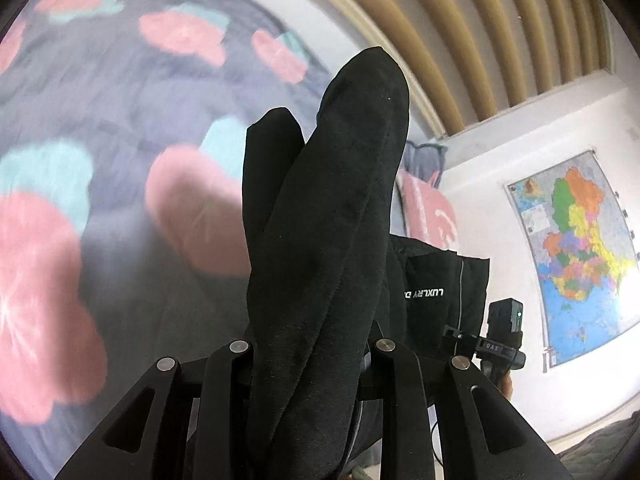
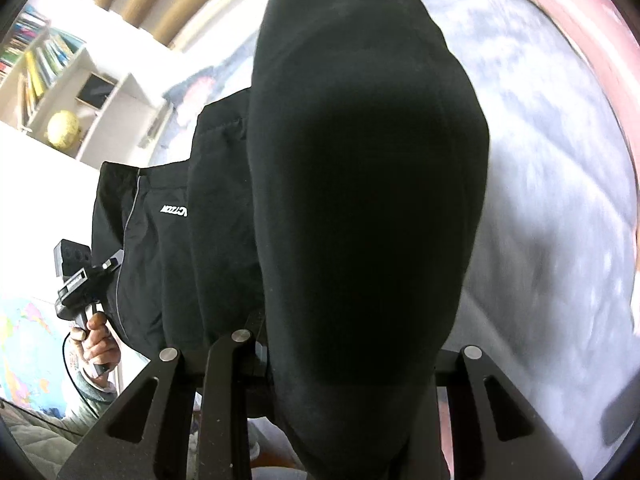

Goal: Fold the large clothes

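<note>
A large black garment (image 1: 320,240) with white lettering and a grey stripe hangs between my two grippers, lifted above a floral bedspread (image 1: 100,160). My left gripper (image 1: 312,344) is shut on a thick bunch of the black cloth, which covers its fingertips. My right gripper (image 2: 352,344) is shut on another bunch of the garment (image 2: 360,200), which fills most of that view and hides the fingertips. The right gripper also shows at the right of the left wrist view (image 1: 500,340). The left gripper, held in a hand, shows at the left of the right wrist view (image 2: 84,280).
A slatted wooden headboard (image 1: 460,32) and a pillow (image 1: 428,204) lie at the bed's far end. A coloured map (image 1: 580,256) hangs on the white wall. A white bookshelf (image 2: 60,92) with books and a yellow globe stands beside the bed.
</note>
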Available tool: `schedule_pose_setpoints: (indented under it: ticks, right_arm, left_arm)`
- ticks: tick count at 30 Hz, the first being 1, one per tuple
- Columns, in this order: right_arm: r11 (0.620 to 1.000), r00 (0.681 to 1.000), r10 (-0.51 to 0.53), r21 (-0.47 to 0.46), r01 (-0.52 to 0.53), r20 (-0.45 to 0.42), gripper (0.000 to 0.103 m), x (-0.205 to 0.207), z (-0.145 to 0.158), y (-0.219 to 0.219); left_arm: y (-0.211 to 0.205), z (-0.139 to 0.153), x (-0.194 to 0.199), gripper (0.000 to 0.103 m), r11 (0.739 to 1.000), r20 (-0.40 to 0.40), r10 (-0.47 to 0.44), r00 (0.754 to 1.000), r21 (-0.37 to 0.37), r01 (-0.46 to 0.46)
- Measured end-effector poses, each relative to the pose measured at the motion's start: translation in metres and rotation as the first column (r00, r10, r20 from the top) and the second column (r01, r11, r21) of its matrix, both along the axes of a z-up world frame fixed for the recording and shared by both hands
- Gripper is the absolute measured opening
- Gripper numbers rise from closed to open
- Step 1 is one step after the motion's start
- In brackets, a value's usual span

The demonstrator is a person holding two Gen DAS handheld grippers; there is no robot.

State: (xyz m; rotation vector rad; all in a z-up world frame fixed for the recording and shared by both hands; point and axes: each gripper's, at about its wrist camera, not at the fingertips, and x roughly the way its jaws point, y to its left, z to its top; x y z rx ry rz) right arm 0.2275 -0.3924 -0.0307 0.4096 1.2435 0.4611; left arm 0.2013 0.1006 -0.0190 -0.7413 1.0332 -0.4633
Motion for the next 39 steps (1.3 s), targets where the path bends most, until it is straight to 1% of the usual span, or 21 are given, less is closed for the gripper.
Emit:
schedule_pose_setpoints:
  ticks: [3,4,6,7,9,10,12,15,17,19,21,23,25,28,30,32,34,36,37,38,39]
  right_arm:
    - [1.0,0.999,0.002,-0.022,-0.003,-0.042,0.036,-0.013,-0.032,0.004]
    - [0.999,0.999,-0.002,-0.033,0.0,-0.053,0.036,-0.015,-0.043,0.005]
    - [0.997,0.999,-0.027,-0.078,0.024,-0.033,0.036,-0.019,-0.061,0.0]
    - [0.996,0.999,-0.039,-0.076,0.037,-0.024,0.036,-0.019,-0.065,-0.001]
    - [0.997,0.998,-0.064,-0.05,0.064,-0.008,0.036,-0.019,-0.074,-0.01]
    - [0.996,0.998,-0.069,-0.053,0.069,0.002,0.037,-0.02,-0.078,-0.011]
    - [0.995,0.998,-0.067,-0.078,0.069,0.018,0.042,-0.023,-0.088,-0.015]
    - [0.993,0.995,-0.078,-0.086,0.083,0.054,0.051,-0.026,-0.104,-0.025]
    - [0.991,0.991,-0.111,-0.07,0.116,0.074,0.067,-0.03,-0.113,-0.028]
    - [0.989,0.985,-0.14,-0.044,0.144,0.101,0.073,-0.039,-0.123,-0.037]
    - [0.984,0.978,-0.176,-0.003,0.177,0.114,0.078,-0.044,-0.131,-0.043]
    - [0.977,0.969,-0.213,0.045,0.209,0.123,0.078,-0.055,-0.135,-0.05]
    - [0.972,0.961,-0.236,0.042,0.232,0.147,0.078,-0.066,-0.133,-0.051]
    - [0.962,0.943,-0.253,-0.051,0.27,0.217,0.078,-0.096,-0.115,-0.055]
    - [0.942,0.923,-0.259,-0.137,0.307,0.285,0.079,-0.119,-0.09,-0.05]
    - [0.927,0.904,-0.247,-0.186,0.325,0.35,0.079,-0.136,-0.06,-0.032]
    - [0.921,0.883,-0.223,-0.207,0.33,0.414,0.079,-0.152,-0.035,-0.013]
    - [0.924,0.879,-0.195,-0.22,0.314,0.434,0.079,-0.158,-0.024,0.022]
    - [0.923,0.883,-0.189,-0.229,0.309,0.431,0.079,-0.157,-0.023,0.036]
    - [0.922,0.889,-0.182,-0.242,0.303,0.42,0.079,-0.159,-0.027,0.042]
    - [0.919,0.901,-0.173,-0.265,0.293,0.397,0.079,-0.157,-0.038,0.056]
  left_arm:
    - [0.005,-0.031,-0.012,0.027,1.0,-0.05,-0.001,0.999,0.015,0.002]
    - [0.008,-0.048,-0.017,0.027,1.0,-0.074,-0.001,0.997,0.017,0.002]
    - [0.016,-0.071,-0.022,0.027,0.999,-0.092,0.023,0.995,0.026,-0.021]
    - [0.019,-0.077,-0.022,0.027,0.999,-0.09,0.039,0.995,0.015,-0.037]
    - [0.038,-0.097,-0.026,0.027,0.995,-0.079,0.079,0.994,-0.054,-0.083]
    - [0.042,-0.103,-0.027,0.028,0.994,-0.07,0.087,0.994,-0.056,-0.091]
    - [0.047,-0.117,-0.029,0.029,0.995,-0.059,0.093,0.994,-0.042,-0.096]
    - [0.056,-0.139,-0.027,0.036,0.992,-0.059,0.108,0.992,-0.062,-0.111]
    - [0.064,-0.152,-0.027,0.041,0.988,-0.046,0.117,0.992,-0.093,-0.121]
    - [0.068,-0.155,-0.031,0.046,0.988,-0.013,0.119,0.993,-0.096,-0.119]
    - [0.071,-0.156,-0.041,0.052,0.988,0.021,0.127,0.992,-0.089,-0.125]
    - [0.078,-0.153,-0.054,0.054,0.987,0.045,0.143,0.989,-0.084,-0.139]
    - [0.084,-0.148,-0.069,0.054,0.986,0.078,0.162,0.984,-0.058,-0.158]
    - [0.092,-0.129,-0.101,0.054,0.98,0.126,0.193,0.973,0.024,-0.198]
    - [0.092,-0.104,-0.127,0.053,0.965,0.18,0.213,0.96,0.115,-0.235]
    - [0.087,-0.081,-0.146,0.053,0.95,0.239,0.216,0.947,0.173,-0.261]
    - [0.071,-0.055,-0.164,0.053,0.945,0.326,0.179,0.928,0.206,-0.254]
    - [0.05,-0.039,-0.17,0.054,0.945,0.37,0.13,0.92,0.235,-0.228]
    - [0.032,-0.032,-0.17,0.054,0.94,0.383,0.09,0.919,0.272,-0.206]
    - [0.012,-0.029,-0.169,0.054,0.927,0.387,0.052,0.92,0.325,-0.189]
    - [0.001,-0.03,-0.168,0.055,0.917,0.384,0.037,0.923,0.355,-0.184]
